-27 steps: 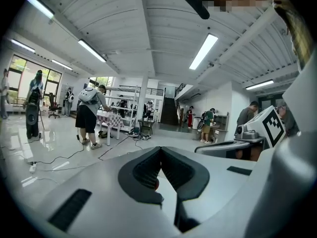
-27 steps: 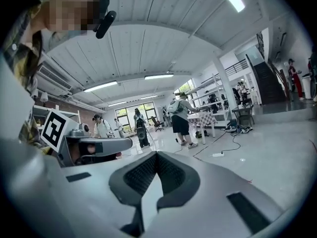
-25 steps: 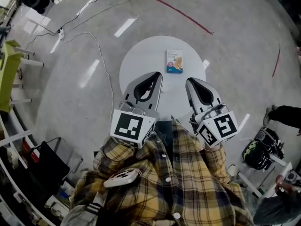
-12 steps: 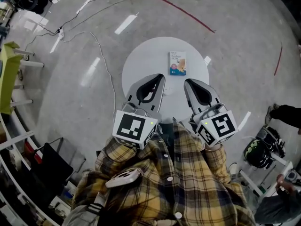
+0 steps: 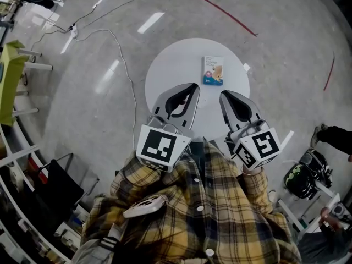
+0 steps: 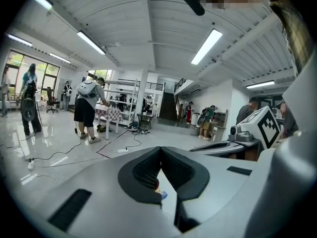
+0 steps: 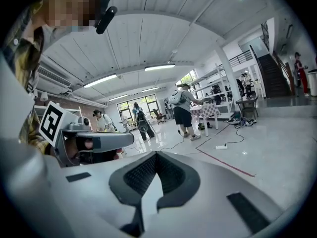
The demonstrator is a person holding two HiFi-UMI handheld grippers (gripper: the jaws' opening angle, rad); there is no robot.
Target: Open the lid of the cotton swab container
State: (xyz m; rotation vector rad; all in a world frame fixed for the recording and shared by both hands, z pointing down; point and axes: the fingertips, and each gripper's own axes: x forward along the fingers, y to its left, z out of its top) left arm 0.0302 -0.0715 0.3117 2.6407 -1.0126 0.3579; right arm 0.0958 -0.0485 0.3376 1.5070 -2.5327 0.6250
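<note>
Over a small round white table (image 5: 165, 73) on a polished grey floor (image 5: 82, 120), a person in a yellow plaid shirt (image 5: 214, 219) holds two grey grippers side by side, both pointing away from the body across the near half of the tabletop. Jaws on the left gripper (image 5: 192, 87) are pressed fully together with nothing between them; its own view shows the dark ribbed pads meeting at the tips, with a sliver of a colourful box visible through the opening beneath them. On the right gripper (image 5: 223, 94) the jaws are likewise drawn tight together and carry nothing. Lying flat on the far part of the table is the cotton swab container (image 5: 213, 70), a small box with a blue-and-tan printed face, just beyond both sets of tips and touching neither. A white cable (image 5: 125, 76) trails over the floor left of the table, and a red line (image 5: 220, 7) crosses the floor beyond it. Several people (image 6: 88, 108) stand farther off in the hall.
</note>
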